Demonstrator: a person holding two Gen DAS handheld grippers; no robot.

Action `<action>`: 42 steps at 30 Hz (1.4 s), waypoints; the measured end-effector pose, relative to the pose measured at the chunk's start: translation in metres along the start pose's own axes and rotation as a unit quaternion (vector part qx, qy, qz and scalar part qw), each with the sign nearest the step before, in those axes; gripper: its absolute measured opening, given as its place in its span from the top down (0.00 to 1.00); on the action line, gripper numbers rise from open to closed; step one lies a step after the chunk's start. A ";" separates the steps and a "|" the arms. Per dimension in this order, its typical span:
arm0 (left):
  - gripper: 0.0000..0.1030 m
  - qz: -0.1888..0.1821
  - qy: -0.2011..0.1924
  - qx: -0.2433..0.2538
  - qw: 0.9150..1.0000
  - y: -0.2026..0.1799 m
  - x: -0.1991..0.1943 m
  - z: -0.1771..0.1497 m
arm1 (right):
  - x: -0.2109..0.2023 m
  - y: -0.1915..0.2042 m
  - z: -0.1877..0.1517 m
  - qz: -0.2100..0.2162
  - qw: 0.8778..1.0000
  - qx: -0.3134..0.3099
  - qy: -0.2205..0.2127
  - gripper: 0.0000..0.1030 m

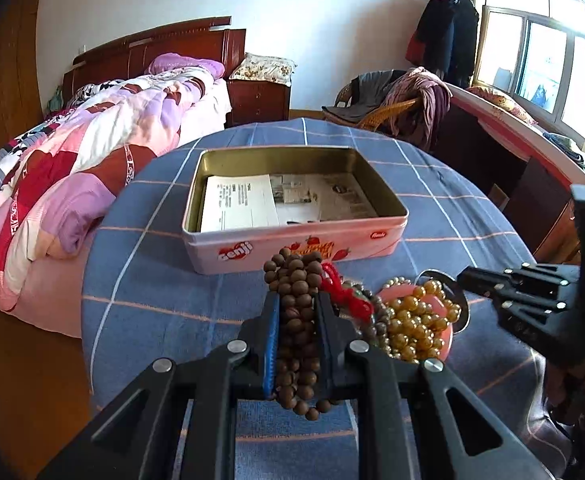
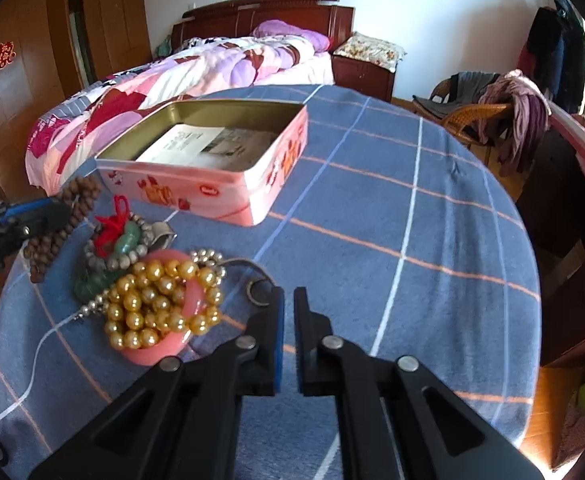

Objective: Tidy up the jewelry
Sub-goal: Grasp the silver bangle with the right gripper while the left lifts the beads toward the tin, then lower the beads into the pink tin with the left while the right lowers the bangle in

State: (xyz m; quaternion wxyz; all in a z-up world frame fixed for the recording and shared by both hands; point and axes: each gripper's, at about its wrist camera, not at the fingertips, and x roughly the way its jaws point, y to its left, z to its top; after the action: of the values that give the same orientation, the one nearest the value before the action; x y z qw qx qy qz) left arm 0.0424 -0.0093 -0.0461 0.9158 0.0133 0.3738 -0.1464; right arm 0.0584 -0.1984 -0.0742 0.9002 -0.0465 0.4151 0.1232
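Note:
My left gripper (image 1: 297,298) is shut on a bunched string of brown wooden beads (image 1: 296,276), held a little above the blue checked cloth. It also shows at the left edge of the right wrist view as the left gripper (image 2: 52,212) with the brown beads (image 2: 66,216). An open pink tin (image 1: 292,248) lined with papers stands just beyond. Gold pearls (image 2: 160,300) lie piled on a pink bangle (image 2: 152,354), beside a green jade pendant on red cord (image 2: 126,236) and silver beads (image 2: 208,258). My right gripper (image 2: 289,294) hovers with a narrow empty gap, a metal ring (image 2: 258,294) just left of it.
The round table (image 2: 412,240) drops off at its right and far edges. A bed (image 1: 92,152) lies close on the left, with a nightstand (image 1: 258,98) behind it. A wicker chair draped with clothes (image 2: 492,116) stands at the back right.

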 end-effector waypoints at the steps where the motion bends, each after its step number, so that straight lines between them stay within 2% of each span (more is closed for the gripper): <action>1: 0.84 0.003 -0.002 0.001 1.000 0.000 -0.001 0.001 | 0.003 0.000 0.000 0.008 1.000 0.005 0.004 0.65; 3: 0.84 0.011 -0.004 0.005 1.000 0.000 -0.001 0.001 | 0.005 0.000 -0.001 0.007 1.000 0.002 0.007 0.64; 5: 0.84 0.012 -0.001 0.008 1.000 0.000 0.001 0.000 | 0.012 0.004 0.000 -0.002 1.000 -0.011 0.016 0.72; 6: 0.84 0.011 0.002 0.007 1.000 0.000 0.002 0.000 | 0.014 0.004 -0.001 -0.003 1.000 -0.013 0.020 0.90; 10: 0.84 0.008 0.006 0.011 1.000 -0.002 0.003 -0.002 | 0.012 0.003 -0.002 0.002 1.000 -0.018 0.016 0.94; 20: 0.84 0.013 -0.019 0.016 1.000 -0.004 -0.013 0.007 | -0.028 0.000 0.010 -0.010 0.998 -0.017 -0.053 0.93; 30: 0.84 0.009 -0.045 0.010 0.999 0.003 -0.020 0.019 | -0.030 0.003 0.029 -0.009 0.997 -0.025 -0.071 0.94; 35: 0.84 0.006 -0.044 -0.007 0.999 0.015 -0.012 0.027 | -0.022 0.009 0.044 0.003 0.997 -0.033 -0.075 0.94; 42: 0.84 0.023 -0.055 -0.001 0.998 0.022 -0.008 0.045 | -0.010 0.017 0.067 0.018 0.995 -0.046 -0.082 0.94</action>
State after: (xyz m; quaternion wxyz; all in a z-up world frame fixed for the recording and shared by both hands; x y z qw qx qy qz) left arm 0.0741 0.0080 -0.0098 0.9382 0.0124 0.3223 -0.1255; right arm 0.0973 -0.1716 -0.0221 0.9257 -0.0698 0.3345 0.1619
